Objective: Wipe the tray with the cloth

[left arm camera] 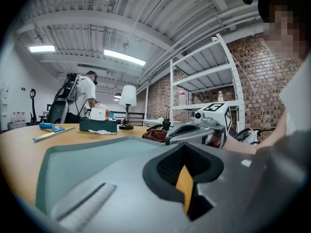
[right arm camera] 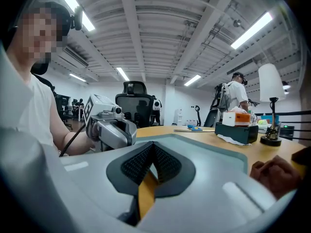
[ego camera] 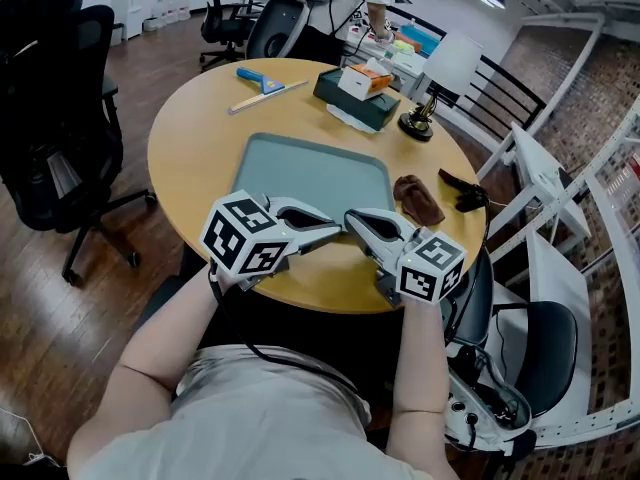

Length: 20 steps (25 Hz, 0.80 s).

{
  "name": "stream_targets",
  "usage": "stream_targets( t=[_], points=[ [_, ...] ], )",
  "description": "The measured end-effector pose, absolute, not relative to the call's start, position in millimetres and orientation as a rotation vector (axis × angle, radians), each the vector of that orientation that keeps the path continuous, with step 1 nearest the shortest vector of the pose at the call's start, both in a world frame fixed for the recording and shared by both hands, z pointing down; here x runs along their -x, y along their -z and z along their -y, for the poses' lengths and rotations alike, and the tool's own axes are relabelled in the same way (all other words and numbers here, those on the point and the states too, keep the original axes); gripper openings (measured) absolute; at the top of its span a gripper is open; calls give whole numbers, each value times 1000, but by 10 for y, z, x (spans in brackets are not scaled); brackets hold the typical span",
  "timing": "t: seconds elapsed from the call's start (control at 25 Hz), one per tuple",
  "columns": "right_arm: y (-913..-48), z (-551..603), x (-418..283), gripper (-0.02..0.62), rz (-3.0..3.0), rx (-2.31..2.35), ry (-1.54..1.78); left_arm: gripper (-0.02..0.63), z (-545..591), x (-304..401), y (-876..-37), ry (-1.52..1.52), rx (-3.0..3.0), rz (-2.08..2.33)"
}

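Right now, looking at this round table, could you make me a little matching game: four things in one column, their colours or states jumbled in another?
Things:
1. tray
2. cloth
3. lamp
4. scraper

Descriptions:
A. brown and crumpled
B. white shade, standing upright
C. grey-green, lying flat
D. blue handle

Pairs: 1-C, 2-A, 3-B, 4-D

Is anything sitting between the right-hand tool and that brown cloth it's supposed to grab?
Nothing visible does. The cloth lies on the bare table just right of the tray, ahead and to the right of the shut right tool; the black object lies farther right.
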State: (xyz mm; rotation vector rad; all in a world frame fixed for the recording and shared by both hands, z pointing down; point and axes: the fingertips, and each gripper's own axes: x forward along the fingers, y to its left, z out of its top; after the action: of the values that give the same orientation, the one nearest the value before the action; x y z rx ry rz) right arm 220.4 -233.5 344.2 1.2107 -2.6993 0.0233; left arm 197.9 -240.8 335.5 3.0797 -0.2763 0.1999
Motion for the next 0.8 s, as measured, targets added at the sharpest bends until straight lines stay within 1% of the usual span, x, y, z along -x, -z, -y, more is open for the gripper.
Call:
stream_targets(
  t=[0.8],
  points=[
    [-3428, 2344, -2228, 0, 2701, -1226, -40, 322, 2412, -1989, -3337, -202, -3083, 273]
  ],
)
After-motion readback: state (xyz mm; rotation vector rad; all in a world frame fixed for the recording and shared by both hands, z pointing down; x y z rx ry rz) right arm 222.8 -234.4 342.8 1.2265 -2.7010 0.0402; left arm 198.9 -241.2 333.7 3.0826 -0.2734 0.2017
